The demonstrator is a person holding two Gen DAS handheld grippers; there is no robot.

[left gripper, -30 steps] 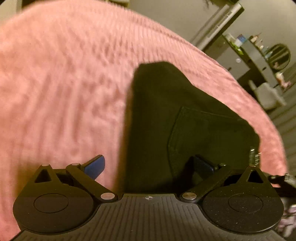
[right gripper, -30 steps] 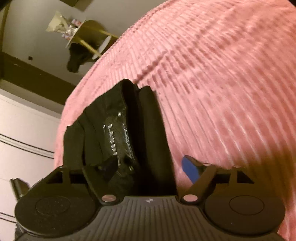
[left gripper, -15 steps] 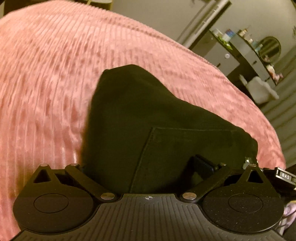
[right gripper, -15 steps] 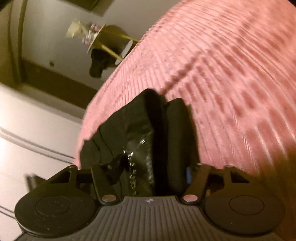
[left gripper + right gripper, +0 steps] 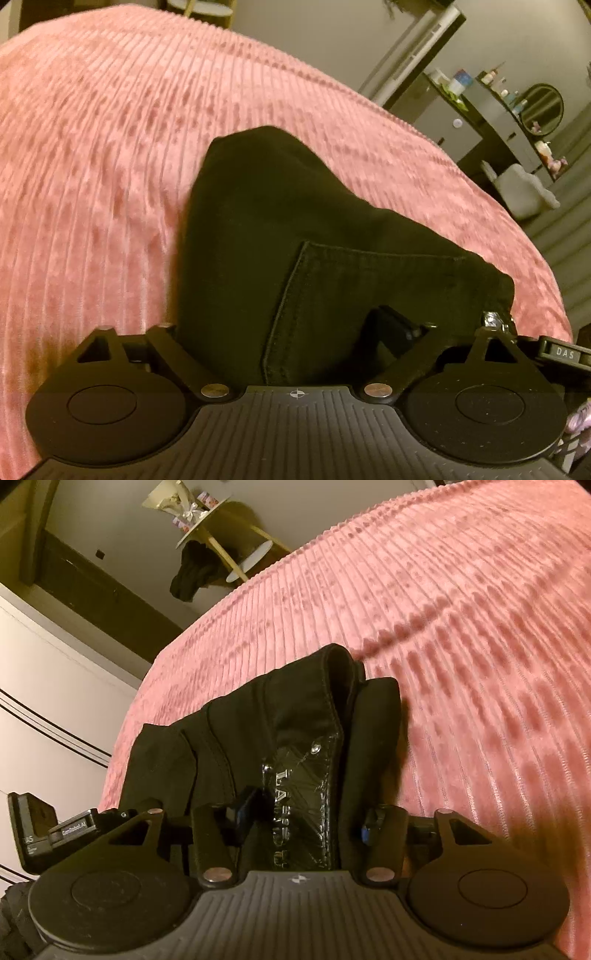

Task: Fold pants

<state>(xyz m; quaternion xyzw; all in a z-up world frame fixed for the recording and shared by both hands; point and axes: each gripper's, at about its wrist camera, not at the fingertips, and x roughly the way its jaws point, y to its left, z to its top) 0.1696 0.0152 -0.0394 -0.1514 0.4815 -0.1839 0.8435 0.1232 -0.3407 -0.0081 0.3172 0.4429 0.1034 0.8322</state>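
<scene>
Black pants [image 5: 332, 240] lie folded into a thick bundle on the pink ribbed bed [image 5: 92, 166]. Our right gripper [image 5: 306, 819] has been narrowing its fingers onto the waistband layers, seemingly gripping; our left gripper [image 5: 280, 332] straddles the pocket side, fingers wide, closing slightly. Next we need both holds firm before lifting.

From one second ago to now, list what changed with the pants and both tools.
The right tool has just closed onto the pants at the shiny waistband patch. The left tool has been narrowing around their pocket side, grip unclear. Pants stay folded on the pink blanket.
</scene>
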